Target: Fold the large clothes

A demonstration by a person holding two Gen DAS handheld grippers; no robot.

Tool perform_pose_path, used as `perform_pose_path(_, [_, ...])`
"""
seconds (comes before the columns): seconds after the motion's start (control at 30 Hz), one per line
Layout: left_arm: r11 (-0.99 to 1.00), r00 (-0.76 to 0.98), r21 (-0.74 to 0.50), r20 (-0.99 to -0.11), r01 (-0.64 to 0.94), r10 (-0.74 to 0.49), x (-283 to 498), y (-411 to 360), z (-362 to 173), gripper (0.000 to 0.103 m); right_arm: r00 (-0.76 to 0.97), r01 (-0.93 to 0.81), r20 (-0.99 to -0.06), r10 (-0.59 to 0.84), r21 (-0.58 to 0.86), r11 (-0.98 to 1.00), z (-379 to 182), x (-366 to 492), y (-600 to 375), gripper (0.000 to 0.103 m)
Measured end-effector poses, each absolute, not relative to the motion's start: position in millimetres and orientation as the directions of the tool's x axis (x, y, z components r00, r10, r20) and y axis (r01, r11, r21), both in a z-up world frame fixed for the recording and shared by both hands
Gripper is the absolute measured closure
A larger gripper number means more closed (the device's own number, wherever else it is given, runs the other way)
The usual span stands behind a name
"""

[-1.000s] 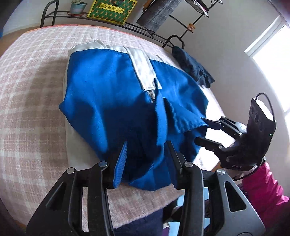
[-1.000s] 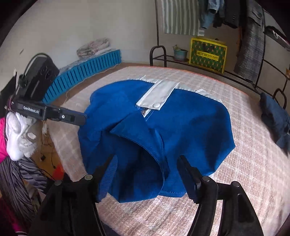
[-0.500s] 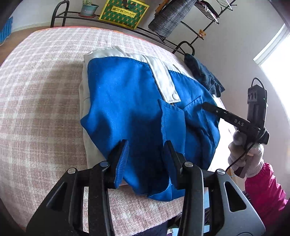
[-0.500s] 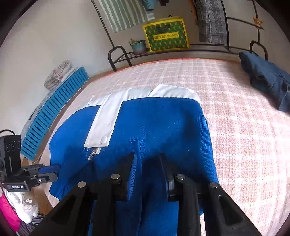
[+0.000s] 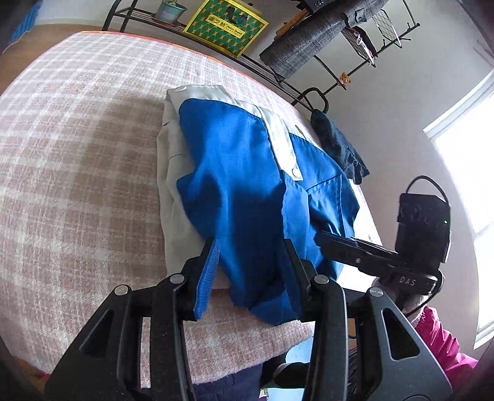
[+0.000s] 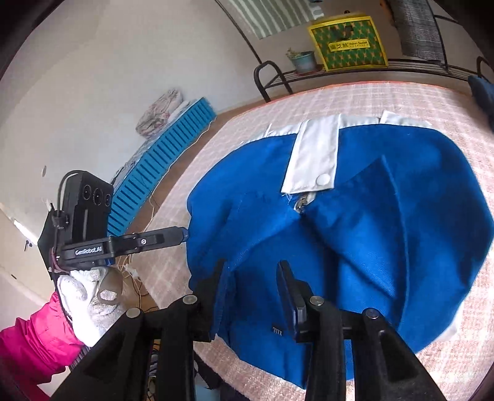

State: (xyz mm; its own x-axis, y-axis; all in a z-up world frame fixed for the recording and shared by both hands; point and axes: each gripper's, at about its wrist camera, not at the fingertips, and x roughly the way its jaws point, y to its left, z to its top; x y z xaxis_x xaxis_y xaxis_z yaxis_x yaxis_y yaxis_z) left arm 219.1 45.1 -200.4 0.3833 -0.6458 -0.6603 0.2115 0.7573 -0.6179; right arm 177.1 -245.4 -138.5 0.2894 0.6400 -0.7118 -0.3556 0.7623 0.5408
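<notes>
A blue garment with a white waistband and flap (image 5: 247, 172) lies on the pink checked bed (image 5: 77, 154); in the right wrist view it fills the middle (image 6: 355, 222). My left gripper (image 5: 251, 262) is open, its fingers over the garment's near edge. My right gripper (image 6: 251, 283) is open, its fingers over the blue cloth near the bed's front edge. In the left wrist view the right gripper (image 5: 327, 242) comes in from the right at the garment's right edge. In the right wrist view the left gripper (image 6: 182, 236) reaches the garment's left edge.
A dark navy garment (image 5: 336, 148) lies at the bed's far right. A black metal rack (image 5: 216, 46) behind the bed holds a yellow-green box (image 5: 225, 26) and a potted plant (image 6: 304, 60). A blue slatted panel (image 6: 163, 160) leans at the left wall.
Both grippers pulled back toward the bed's near edge. The right gripper, nearly closed over the cloth half a second ago, has opened wider. The garment lies flatter, with its flaps folded in.
</notes>
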Motion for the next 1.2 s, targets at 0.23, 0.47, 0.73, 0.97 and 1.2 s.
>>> perform_pose_path(0.23, [0.708, 0.383, -0.698, -0.628, 0.109, -0.678, 226, 70, -222, 0.062, 0.241, -0.266, -0.645, 0.725, 0.674, 0.689, -169, 202, -231, 0.077])
perform_pose_path(0.47, [0.63, 0.292, -0.758, -0.571, 0.172, -0.767, 182, 40, -237, 0.052, 0.243, -0.268, -0.612, 0.752, 0.703, 0.659, -166, 208, -226, 0.081])
perform_pose_path(0.73, [0.675, 0.229, -0.722, -0.638, 0.154, -0.735, 178, 10, -268, 0.087, 0.269, -0.227, -0.599, 0.754, 0.722, 0.654, -164, 216, -228, 0.099])
perform_pose_path(0.97, [0.571, 0.222, -0.812, -0.538, 0.123, -0.813, 166, 22, -267, 0.101, 0.265, -0.148, -0.581, 0.77, 0.764, 0.628, -177, 219, -249, 0.063])
perform_pose_path(1.2, [0.567, 0.268, -0.801, -0.512, 0.193, -0.816, 148, 47, -231, 0.103, 0.463, -0.153, -0.637, 0.616, 0.627, 0.764, -116, 172, -313, 0.059])
